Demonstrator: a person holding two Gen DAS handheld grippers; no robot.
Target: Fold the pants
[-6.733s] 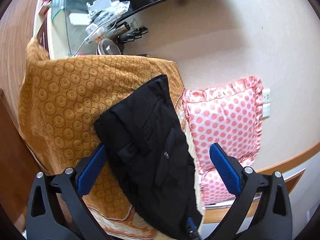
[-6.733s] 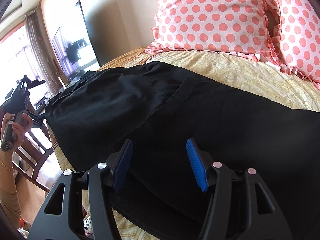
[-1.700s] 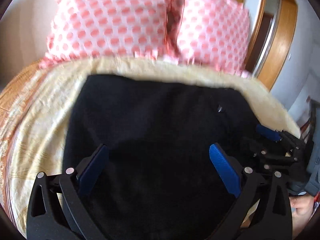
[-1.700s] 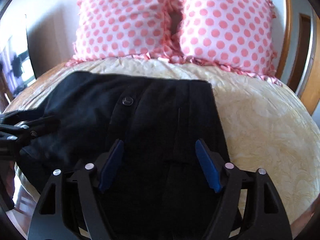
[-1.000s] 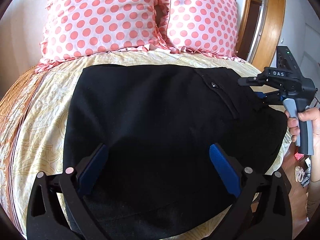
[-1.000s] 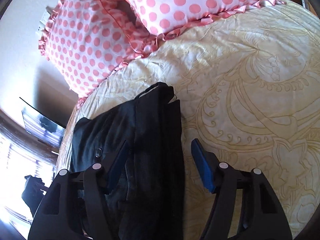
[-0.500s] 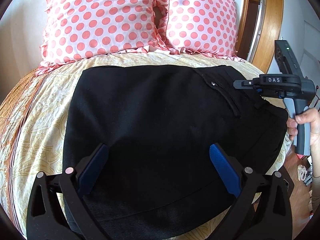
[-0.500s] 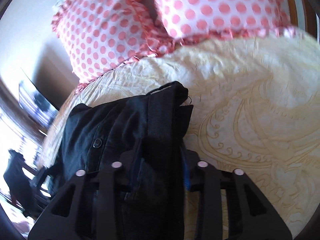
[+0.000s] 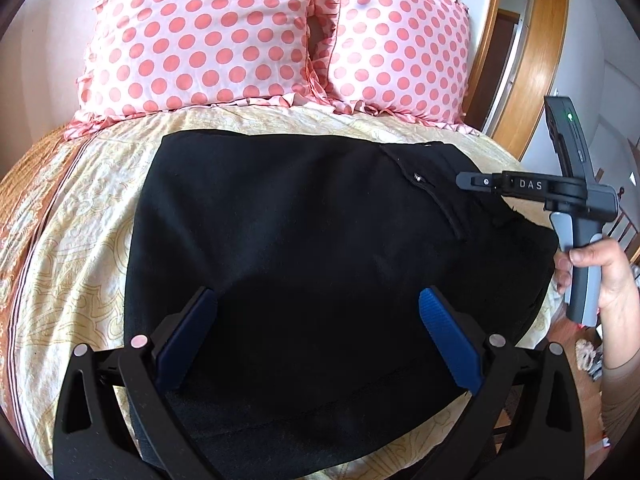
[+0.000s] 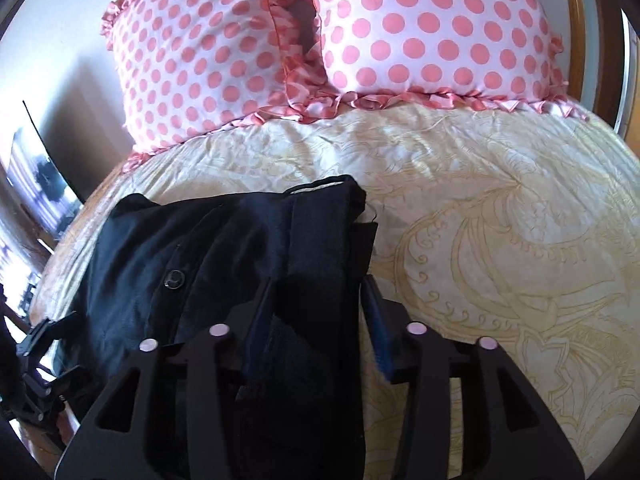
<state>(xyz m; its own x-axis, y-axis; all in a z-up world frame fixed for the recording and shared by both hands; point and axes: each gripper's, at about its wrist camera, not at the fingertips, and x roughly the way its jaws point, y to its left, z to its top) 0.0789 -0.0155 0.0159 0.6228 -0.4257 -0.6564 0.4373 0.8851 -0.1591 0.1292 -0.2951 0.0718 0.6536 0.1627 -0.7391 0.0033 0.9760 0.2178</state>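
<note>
Black pants (image 9: 304, 240) lie spread on the cream patterned bed, waist end to the right. My left gripper (image 9: 318, 308) is open and hovers over the pants' near part, holding nothing. My right gripper (image 10: 318, 300) is shut on the waistband edge of the pants (image 10: 224, 260), with black cloth bunched between the blue pads (image 10: 378, 332). In the left wrist view the right gripper (image 9: 480, 182) sits at the pants' right edge, held by a hand (image 9: 604, 276). A button (image 10: 175, 278) shows near the waistband.
Two pink polka-dot pillows (image 9: 200, 40) (image 10: 432, 28) stand against the wall at the head of the bed. The cream bedspread (image 10: 500, 240) lies bare to the right of the pants. A wooden door frame (image 9: 520, 64) stands at the right. A dark screen (image 10: 36, 176) is at the left.
My right gripper has closed on the waistband edge of the pants and swung to face the pillows. My left gripper has stayed open over the pants, nearly still.
</note>
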